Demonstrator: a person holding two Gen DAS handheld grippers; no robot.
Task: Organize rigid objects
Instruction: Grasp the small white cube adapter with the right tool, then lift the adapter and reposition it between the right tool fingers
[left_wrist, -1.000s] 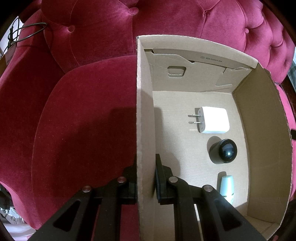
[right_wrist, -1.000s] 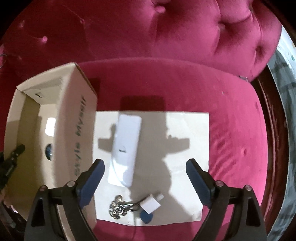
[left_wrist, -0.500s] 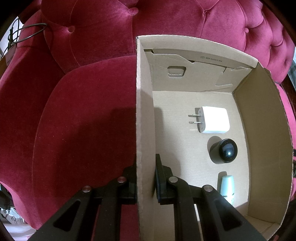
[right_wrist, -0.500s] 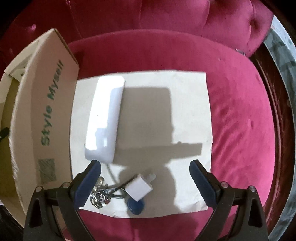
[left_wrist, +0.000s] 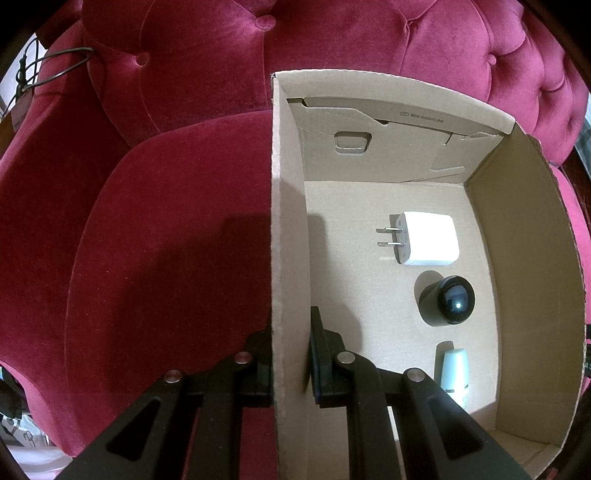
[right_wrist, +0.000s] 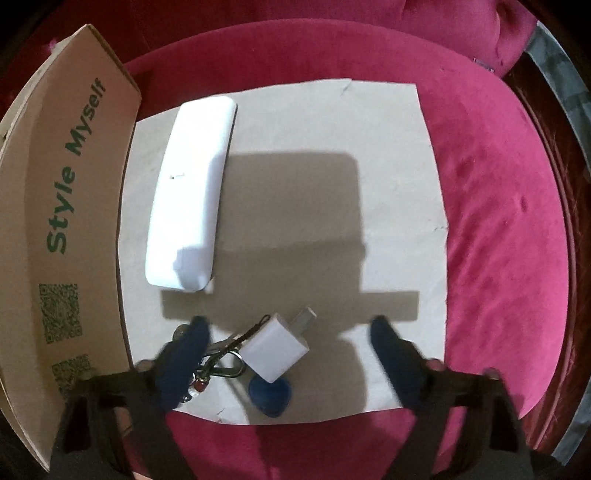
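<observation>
My left gripper (left_wrist: 290, 356) is shut on the left wall of the cardboard box (left_wrist: 288, 229), one finger outside and one inside. Inside the box lie a white plug charger (left_wrist: 428, 238), a black round cap (left_wrist: 448, 301) and a pale green tube (left_wrist: 455, 373). My right gripper (right_wrist: 288, 332) points down over the white sheet (right_wrist: 369, 147), its jaws closing with the small white charger cube (right_wrist: 277, 345) between them, pads not touching it. A keyring (right_wrist: 218, 365) and a blue tag (right_wrist: 271, 398) lie beside the cube. A long white case (right_wrist: 192, 192) lies farther up.
The box's outer side with green "Style Myself" lettering (right_wrist: 74, 173) stands left of the sheet. Everything rests on a red velvet sofa seat (right_wrist: 498, 221), with its tufted backrest (left_wrist: 258, 44) behind. A cable (left_wrist: 55, 70) hangs at the far left.
My right gripper has dropped lower over the sheet, so the cube and keyring now sit between its fingers, and its jaws have narrowed. My left gripper and the box have not moved.
</observation>
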